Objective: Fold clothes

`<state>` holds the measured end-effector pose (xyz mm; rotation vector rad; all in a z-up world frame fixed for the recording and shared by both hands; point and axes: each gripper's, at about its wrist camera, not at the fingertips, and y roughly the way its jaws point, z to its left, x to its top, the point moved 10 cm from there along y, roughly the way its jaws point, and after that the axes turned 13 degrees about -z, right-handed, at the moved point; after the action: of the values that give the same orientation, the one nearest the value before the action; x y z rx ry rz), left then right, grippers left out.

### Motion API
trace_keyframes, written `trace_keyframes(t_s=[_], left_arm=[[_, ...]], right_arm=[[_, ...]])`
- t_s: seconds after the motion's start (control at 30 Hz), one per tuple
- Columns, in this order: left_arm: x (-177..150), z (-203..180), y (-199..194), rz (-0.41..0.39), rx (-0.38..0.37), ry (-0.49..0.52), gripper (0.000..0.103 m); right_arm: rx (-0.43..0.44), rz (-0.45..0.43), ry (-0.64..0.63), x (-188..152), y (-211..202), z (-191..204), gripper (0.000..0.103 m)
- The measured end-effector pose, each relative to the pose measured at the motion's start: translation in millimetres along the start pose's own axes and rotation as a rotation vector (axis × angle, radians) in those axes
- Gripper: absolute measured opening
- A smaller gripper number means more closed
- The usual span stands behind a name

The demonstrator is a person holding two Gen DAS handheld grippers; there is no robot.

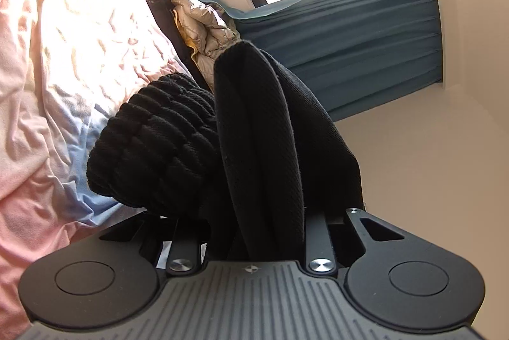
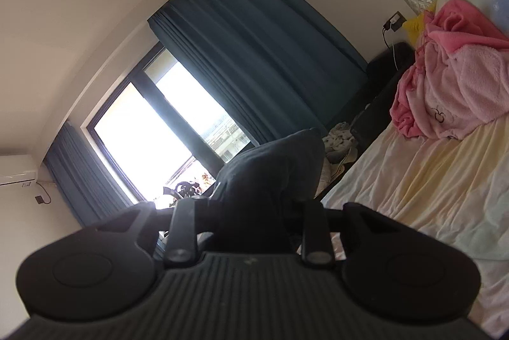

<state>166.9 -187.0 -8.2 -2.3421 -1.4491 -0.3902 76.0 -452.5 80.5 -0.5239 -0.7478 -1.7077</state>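
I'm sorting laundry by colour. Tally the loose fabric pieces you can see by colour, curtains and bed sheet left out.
Black: 1, the black garment held in the left claw, and it seems the same one in the right claw
Pink: 1, the pink fleece heap
Beige: 1, the beige puffy jacket
Total: 3

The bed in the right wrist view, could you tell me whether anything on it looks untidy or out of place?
Yes: a pink fleecy garment lies crumpled in a heap near the head of the bed, unfolded, and the sheet around it is wrinkled. Nothing looks spilled or damaged.
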Motion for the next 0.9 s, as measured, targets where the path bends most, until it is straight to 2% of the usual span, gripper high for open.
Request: trace_keyframes(t_s=[0.2,0.4,0.5,0.6,0.67,0.77,0.83,0.9], left_arm=[[-70.4,-3.2,79.1,0.077,-0.055,0.027,0.030],[-122.2,16.6,150.0,0.150,-0.023,0.087,0.030],[-133.3,46.0,182.5,0.157,0.020,0.094,0.031],[-135.2,78.6,198.5,0.144,0.074,0.076,0.031],[-137.2,92.5,206.6,0.144,0.082,0.110,0.032],[-142.8,94.6,213.6,0.158,0.061,0.216,0.039],[-147.3,91.1,214.0,0.165,0.049,0.295,0.045],[-148.5,90.8,213.4,0.183,0.071,0.322,0.051]], right_arm=[[-0.095,-0.086,-0.042,33.3,5.5,-81.4,0.029],[-0.226,-0.133,0.010,32.1,11.9,-171.6,0.030],[-0.298,-0.129,-0.078,12.1,21.6,-202.4,0.030],[-0.356,-0.092,-0.077,-21.6,35.9,-233.7,0.030],[-0.417,-0.057,-0.050,-47.6,41.8,-256.6,0.031],[-0.582,0.000,0.100,-84.6,36.9,-307.1,0.039],[-0.600,-0.004,0.166,-92.5,31.9,-321.9,0.037],[-0.607,-0.004,0.203,-95.4,29.8,-328.7,0.038]])
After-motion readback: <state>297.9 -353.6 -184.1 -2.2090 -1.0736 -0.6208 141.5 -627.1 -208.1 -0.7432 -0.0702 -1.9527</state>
